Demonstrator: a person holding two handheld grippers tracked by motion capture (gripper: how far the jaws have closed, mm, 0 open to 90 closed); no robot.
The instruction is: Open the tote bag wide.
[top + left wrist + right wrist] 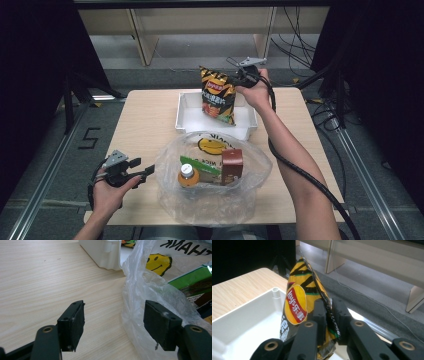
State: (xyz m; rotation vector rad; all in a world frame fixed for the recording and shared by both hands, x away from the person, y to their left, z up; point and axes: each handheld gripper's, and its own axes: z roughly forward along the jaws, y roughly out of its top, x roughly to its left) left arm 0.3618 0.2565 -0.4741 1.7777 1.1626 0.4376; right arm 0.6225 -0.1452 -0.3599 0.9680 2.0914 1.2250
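Note:
A yellow-and-black chip bag (218,95) (297,302) stands upright with its bottom in the white tray (187,117) (242,322) at the table's far middle. My right gripper (239,77) (329,307) is at the bag's top right; its jaws are slightly parted around the sealed edge, a thin gap showing. Nearer the front lies a clear plastic bag (210,200) (150,285) with a smiley print, holding a white-capped orange bottle (188,175), a brown carton (232,165) and a green package (200,164). My left gripper (149,171) (113,322) is open, low over the table at the bag's left edge; thin plastic bulges in by its right jaw.
The tray's near corner (102,252) lies just beyond the plastic bag. Bare wooden tabletop (145,120) stretches to the left. Behind the table stand light wooden shelf legs (142,42). Cables (300,30) run over the floor at the right. Metal rails flank the table.

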